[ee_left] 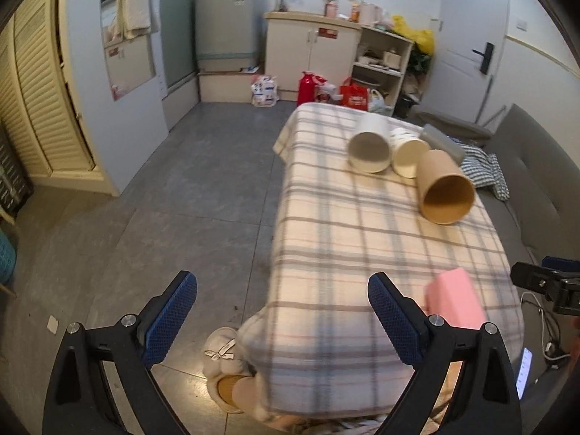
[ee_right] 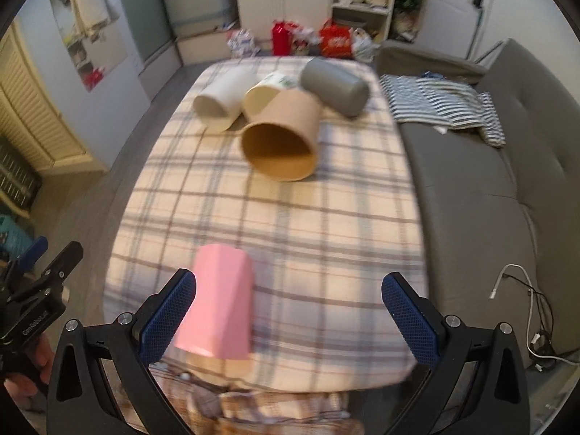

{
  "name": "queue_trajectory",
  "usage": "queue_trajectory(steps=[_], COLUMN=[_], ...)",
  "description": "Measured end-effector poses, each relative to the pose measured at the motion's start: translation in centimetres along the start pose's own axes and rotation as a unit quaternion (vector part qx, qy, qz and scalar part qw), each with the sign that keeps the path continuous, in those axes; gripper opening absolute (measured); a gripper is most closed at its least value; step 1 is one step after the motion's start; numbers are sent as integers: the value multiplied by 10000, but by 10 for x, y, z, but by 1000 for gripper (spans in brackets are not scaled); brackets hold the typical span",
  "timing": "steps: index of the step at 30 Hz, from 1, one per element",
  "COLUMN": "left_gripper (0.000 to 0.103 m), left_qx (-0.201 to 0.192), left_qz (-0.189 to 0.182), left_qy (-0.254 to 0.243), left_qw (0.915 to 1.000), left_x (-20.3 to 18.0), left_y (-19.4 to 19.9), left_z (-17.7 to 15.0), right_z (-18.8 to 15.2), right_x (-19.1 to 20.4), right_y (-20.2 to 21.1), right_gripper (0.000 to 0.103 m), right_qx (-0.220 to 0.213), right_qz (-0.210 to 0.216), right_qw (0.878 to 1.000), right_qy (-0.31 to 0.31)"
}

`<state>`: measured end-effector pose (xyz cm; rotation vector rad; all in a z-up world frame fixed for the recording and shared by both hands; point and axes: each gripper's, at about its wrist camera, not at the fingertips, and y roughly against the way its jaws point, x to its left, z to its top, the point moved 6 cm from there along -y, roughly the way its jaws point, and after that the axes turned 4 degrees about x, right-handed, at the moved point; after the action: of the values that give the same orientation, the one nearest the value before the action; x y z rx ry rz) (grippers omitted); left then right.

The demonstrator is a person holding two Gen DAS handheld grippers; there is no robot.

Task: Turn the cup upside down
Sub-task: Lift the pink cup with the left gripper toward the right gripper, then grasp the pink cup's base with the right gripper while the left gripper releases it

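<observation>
A pink cup [ee_right: 219, 308] stands mouth-down near the front edge of the plaid-covered table [ee_right: 326, 224]; it also shows in the left wrist view [ee_left: 456, 299]. Farther back lie a brown cup [ee_right: 282, 137], a cream cup [ee_right: 268, 92], a white cup [ee_right: 224, 99] and a grey cup [ee_right: 335, 85], all on their sides. My right gripper [ee_right: 290, 308] is open and empty, its left finger just beside the pink cup. My left gripper [ee_left: 282, 311] is open and empty over the table's front left corner.
A grey sofa [ee_right: 478, 195] with striped cloth [ee_right: 442, 101] runs along the table's right side. Grey tiled floor [ee_left: 181, 199] lies to the left, with a slipper [ee_left: 224, 366] at the table's corner. Cabinets, shelves and bags stand at the far wall [ee_left: 326, 54].
</observation>
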<state>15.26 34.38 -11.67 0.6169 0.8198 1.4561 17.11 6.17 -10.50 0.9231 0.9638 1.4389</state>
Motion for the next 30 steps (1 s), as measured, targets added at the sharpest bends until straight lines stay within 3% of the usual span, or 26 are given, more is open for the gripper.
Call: queue_trajectory(steps=[11,17,18,22,30], left_gripper=[98,98,98,98,98], left_qx=[360,468,479,476,352], left_qz=[158,41,17,-40,-70], left_qy=[255,261,238,117,74], left_qw=[9989,9986,9986,9988,9993], left_x=[31,30,27,19,11], left_y=[-29,-37,-38,-36,-23], left_z=[-18,-22,-22,-22,-21], right_z=[19,10,9,8,18], right_x=[42,43,43,44,29], right_y=[-83,-110,-111,-111,-62], right_gripper=[102,84,75,56,55], right_qx=[1476,2025,2052,2005,1202], right_qz=[257,159,179,344,511], right_qw=[9886,9791,9785,9791,9914], right_qy=[150,76,62,-1,-102])
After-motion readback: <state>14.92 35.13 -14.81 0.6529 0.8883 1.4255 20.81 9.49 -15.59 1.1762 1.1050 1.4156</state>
